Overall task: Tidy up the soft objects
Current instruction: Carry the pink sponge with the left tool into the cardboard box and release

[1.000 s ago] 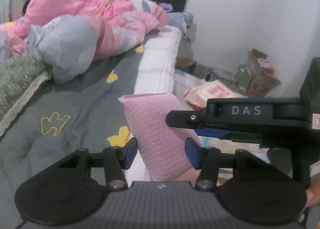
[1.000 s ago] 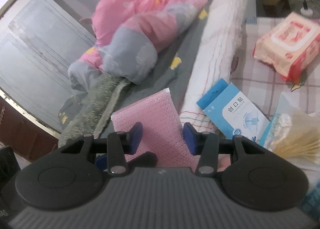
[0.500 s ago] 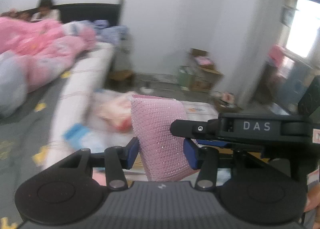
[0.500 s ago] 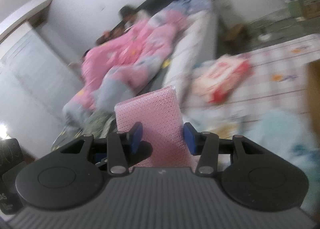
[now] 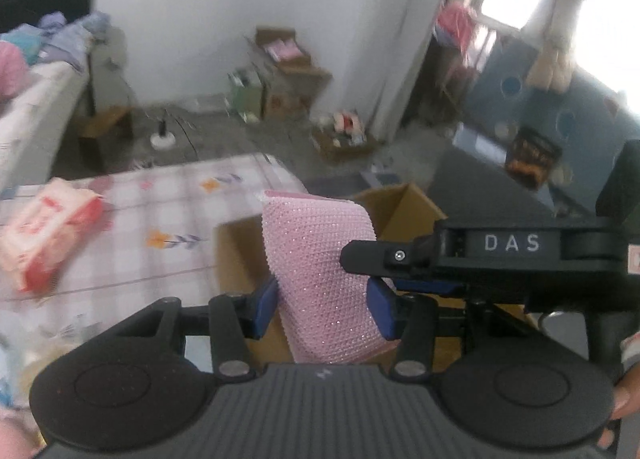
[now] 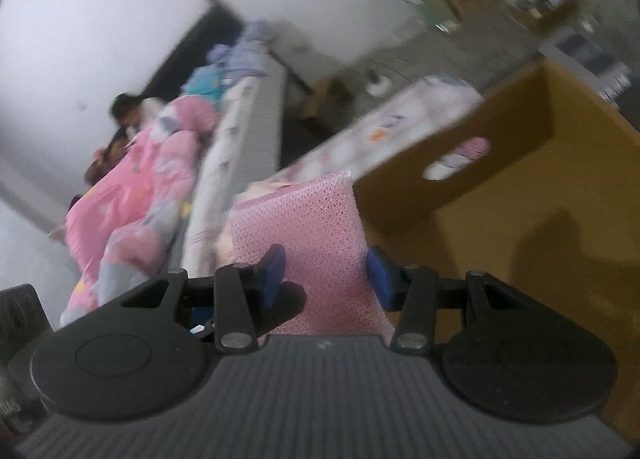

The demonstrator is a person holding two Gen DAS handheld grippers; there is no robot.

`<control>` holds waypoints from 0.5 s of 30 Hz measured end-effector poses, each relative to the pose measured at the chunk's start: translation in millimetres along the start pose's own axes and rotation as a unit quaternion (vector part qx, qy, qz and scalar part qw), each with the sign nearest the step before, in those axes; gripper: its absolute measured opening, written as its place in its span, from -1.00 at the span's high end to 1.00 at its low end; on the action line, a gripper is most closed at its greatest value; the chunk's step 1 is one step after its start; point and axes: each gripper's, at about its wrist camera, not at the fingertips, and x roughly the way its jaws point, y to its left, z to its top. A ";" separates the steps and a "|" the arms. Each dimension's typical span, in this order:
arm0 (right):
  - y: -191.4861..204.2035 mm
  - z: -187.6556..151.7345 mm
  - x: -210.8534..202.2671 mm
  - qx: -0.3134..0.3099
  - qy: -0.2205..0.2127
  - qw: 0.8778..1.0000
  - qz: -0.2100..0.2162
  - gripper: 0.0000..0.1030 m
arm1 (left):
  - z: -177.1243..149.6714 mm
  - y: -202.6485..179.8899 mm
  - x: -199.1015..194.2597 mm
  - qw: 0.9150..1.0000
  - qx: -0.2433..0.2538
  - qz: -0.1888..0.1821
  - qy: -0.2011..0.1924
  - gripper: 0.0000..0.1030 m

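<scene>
left gripper: fingers closed on the pink mesh pad, blue pads pressing in on both its sides. Pad sticks up and forward out of the grip, long axis running away from the camera.
right gripper: fingers clamped on that same pink pad, near its lower end, so both hands carry it together.
where the pad is: up in the air, between the two hands, not resting on anything.
the bit that matters: the open cardboard box sits straight ahead and lower than the pad; in the right wrist view it's just to the right of the pad's top edge. My guess is the pad goes down into it, long axis first.
nearer hand: right one looks closer to the box, tbh.
left view only: the bench with its checked cloth and a tissue pack on the left, plus the right gripper's body.
right view only: box's inside wall and handle hole, and the bed.
</scene>
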 end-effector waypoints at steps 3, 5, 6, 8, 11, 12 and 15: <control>-39.3 20.9 27.3 0.041 0.025 0.999 -0.009 0.12 | 9.9 -5.6 44.9 0.999 0.015 0.010 0.033 0.02; -64.6 30.0 46.6 0.065 0.046 0.997 -0.012 0.12 | 12.2 -4.3 69.6 0.998 0.025 0.020 0.054 0.04; -77.5 34.4 57.8 0.075 0.055 0.996 -0.016 0.12 | 12.1 -8.8 77.9 0.997 0.029 0.023 0.060 0.04; -90.9 37.8 80.2 0.088 0.070 0.993 -0.022 0.12 | 12.7 -10.6 95.5 0.996 0.038 0.028 0.074 -0.01; -106.2 40.2 117.5 0.109 0.088 0.989 -0.038 0.12 | 12.0 -11.9 111.3 0.994 0.053 0.043 0.088 -0.02; -111.0 39.2 125.2 0.115 0.092 0.988 -0.042 0.12 | 11.5 -12.4 111.3 0.994 0.054 0.046 0.088 -0.02; -121.0 35.8 136.0 0.120 0.096 0.987 -0.050 0.12 | 12.3 -9.0 106.5 0.994 0.059 0.042 0.081 -0.02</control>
